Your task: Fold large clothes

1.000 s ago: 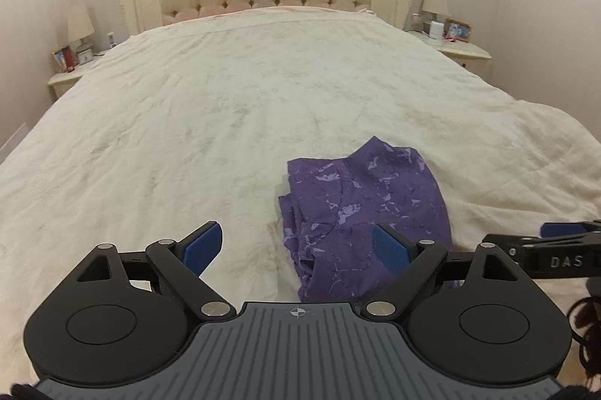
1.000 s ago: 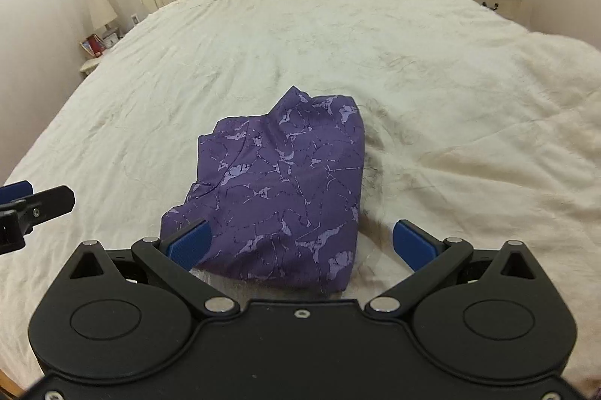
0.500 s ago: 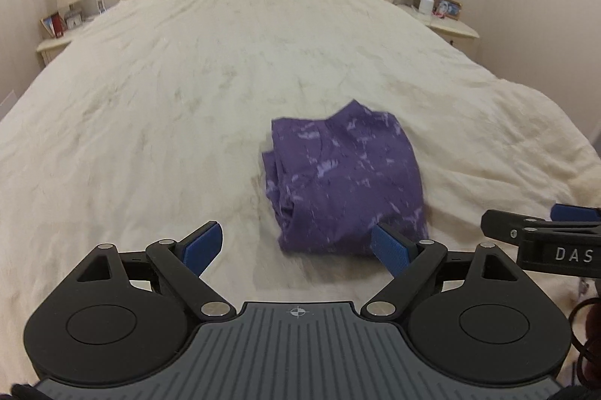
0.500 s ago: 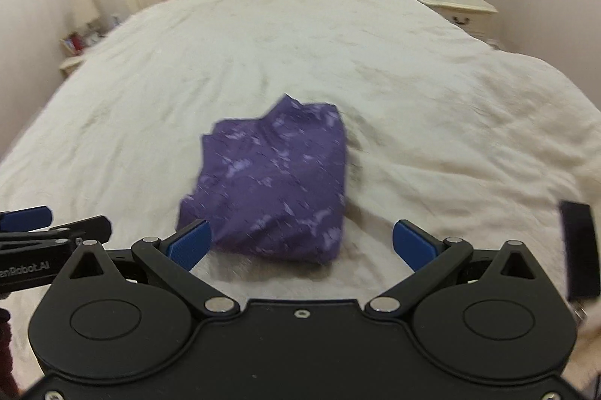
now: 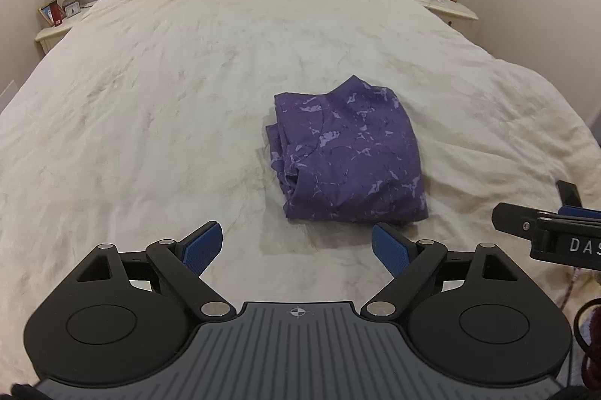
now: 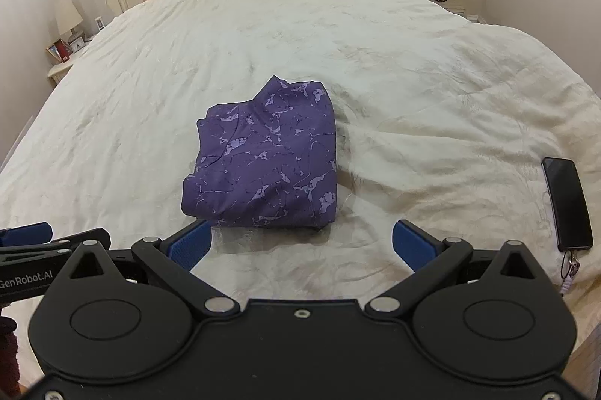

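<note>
With both the left hand-held gripper (image 5: 296, 249) and the right hand-held gripper (image 6: 300, 244) released and empty, the unsecured folded purple patterned fabric garment (image 6: 263, 159) could spring open on the soft cream quilted bed (image 6: 413, 80).

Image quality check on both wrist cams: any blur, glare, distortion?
Left wrist view: sharp, purple garment crisp, fisheye bows the bed, dark corner vignette. Right wrist view: equally sharp, no glare, soft shadow under the garment's near edge, phone stretched near the rim.
</note>
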Action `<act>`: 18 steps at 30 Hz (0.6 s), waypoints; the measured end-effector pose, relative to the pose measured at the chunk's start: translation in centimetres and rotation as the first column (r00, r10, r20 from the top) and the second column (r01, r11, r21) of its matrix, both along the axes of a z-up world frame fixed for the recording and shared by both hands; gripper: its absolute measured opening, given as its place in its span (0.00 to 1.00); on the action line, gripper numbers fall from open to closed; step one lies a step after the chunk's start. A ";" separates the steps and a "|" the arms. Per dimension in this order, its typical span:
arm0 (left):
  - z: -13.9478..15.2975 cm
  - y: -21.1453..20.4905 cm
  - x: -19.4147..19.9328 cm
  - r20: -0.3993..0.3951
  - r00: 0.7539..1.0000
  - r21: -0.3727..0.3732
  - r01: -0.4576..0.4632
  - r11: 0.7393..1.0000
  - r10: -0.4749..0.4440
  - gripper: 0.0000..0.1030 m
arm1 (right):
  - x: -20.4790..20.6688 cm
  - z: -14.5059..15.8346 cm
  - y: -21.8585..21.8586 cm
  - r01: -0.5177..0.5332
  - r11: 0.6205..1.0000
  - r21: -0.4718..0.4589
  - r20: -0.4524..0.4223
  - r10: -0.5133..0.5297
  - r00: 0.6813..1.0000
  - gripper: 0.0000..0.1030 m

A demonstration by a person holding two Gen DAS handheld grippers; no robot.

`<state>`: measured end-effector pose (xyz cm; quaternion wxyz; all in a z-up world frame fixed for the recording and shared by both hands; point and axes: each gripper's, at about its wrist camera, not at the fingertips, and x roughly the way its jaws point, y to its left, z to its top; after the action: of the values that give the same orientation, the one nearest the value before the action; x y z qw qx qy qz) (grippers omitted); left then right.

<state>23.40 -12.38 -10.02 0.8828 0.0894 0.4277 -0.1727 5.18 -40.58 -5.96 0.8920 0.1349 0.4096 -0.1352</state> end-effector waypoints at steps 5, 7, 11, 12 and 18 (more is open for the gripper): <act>-0.1 0.1 -0.2 -0.016 1.000 -0.010 0.012 1.000 -0.013 0.84 | -0.3 0.1 0.4 0.005 1.000 0.002 0.007 -0.005 1.000 0.99; -0.1 0.1 -0.3 -0.015 1.000 -0.007 0.014 1.000 -0.014 0.84 | -0.4 0.1 0.5 0.005 1.000 0.002 0.008 -0.005 1.000 0.99; -0.2 0.0 -0.4 -0.009 1.000 -0.002 0.008 1.000 -0.008 0.84 | -0.4 0.0 0.6 0.008 1.000 0.013 0.005 -0.008 1.000 0.99; -0.2 0.0 -0.4 -0.010 1.000 -0.001 0.009 1.000 -0.009 0.84 | -0.3 0.0 0.7 0.009 1.000 0.016 0.004 -0.009 1.000 0.99; -0.6 -0.4 -0.1 -0.024 1.000 0.007 0.004 1.000 -0.003 0.84 | -0.1 -0.4 0.6 0.006 1.000 0.028 -0.003 -0.006 1.000 0.99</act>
<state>23.33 -12.76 -10.59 0.8770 0.0911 0.4386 -0.1738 5.12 -39.99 -6.35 0.8890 0.1483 0.4123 -0.1326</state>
